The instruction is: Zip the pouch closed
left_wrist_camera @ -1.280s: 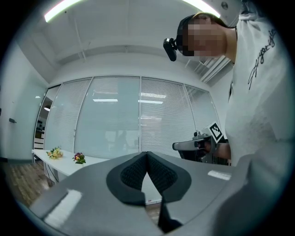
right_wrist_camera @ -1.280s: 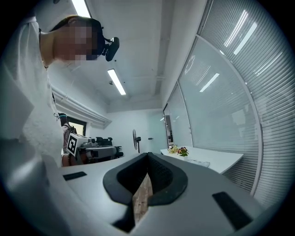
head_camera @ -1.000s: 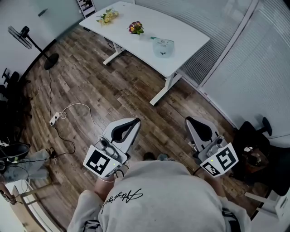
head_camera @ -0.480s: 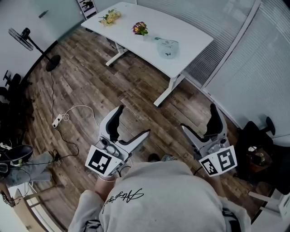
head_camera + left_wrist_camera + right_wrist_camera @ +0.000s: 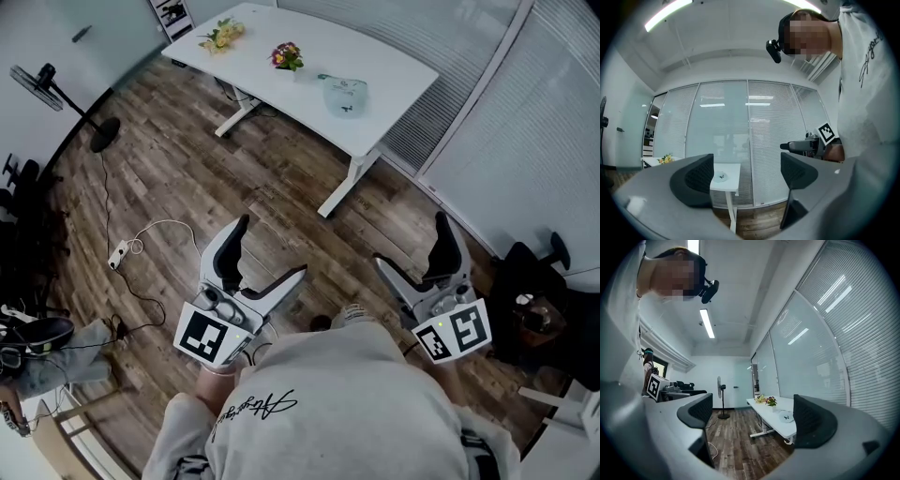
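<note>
The pouch [image 5: 342, 96], pale and see-through with a small dark mark, lies on the white table [image 5: 281, 84] far ahead of me. It shows small in the left gripper view [image 5: 721, 176] and in the right gripper view [image 5: 786, 416]. My left gripper [image 5: 270, 249] and right gripper [image 5: 411, 242] are held level in front of my body, over the wood floor and well short of the table. Both have just been opening and stand open, with nothing between the jaws [image 5: 749, 171] [image 5: 752, 416].
Yellow flowers [image 5: 222, 35] and a purple bunch [image 5: 287, 56] stand on the table's far end. A standing fan [image 5: 42, 80] and a power strip with its cable [image 5: 117, 248] are at the left. A black chair [image 5: 530, 281] is at the right, by blind-covered glass walls.
Both grippers went from shut to wide open. The left gripper shifted slightly left; the right one barely moved.
</note>
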The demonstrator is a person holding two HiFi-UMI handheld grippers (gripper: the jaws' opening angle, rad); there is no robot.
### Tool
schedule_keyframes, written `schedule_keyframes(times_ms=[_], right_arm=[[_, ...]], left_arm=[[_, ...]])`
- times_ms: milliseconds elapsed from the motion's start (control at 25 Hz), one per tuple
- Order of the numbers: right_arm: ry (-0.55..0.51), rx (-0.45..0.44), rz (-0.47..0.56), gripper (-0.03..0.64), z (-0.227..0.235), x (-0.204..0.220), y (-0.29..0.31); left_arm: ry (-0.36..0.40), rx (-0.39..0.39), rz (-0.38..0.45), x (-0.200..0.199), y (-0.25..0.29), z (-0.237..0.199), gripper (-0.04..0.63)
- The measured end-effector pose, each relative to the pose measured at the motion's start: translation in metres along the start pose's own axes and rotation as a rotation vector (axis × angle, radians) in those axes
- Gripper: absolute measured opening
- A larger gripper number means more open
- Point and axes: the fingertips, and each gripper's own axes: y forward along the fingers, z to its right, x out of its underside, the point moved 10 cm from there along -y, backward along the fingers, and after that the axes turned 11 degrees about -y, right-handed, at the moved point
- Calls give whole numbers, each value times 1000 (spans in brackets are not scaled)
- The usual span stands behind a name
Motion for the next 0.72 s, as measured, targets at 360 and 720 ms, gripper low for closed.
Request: schedule_keyframes(times_ms=[360, 720], right_arm=[[-2, -1, -22, 520, 3, 1, 5], [3, -42, -23, 516, 29, 9, 37]], left_arm=[[-17, 5, -1, 2, 2, -6, 431], [23, -20, -32, 6, 33, -25, 431]])
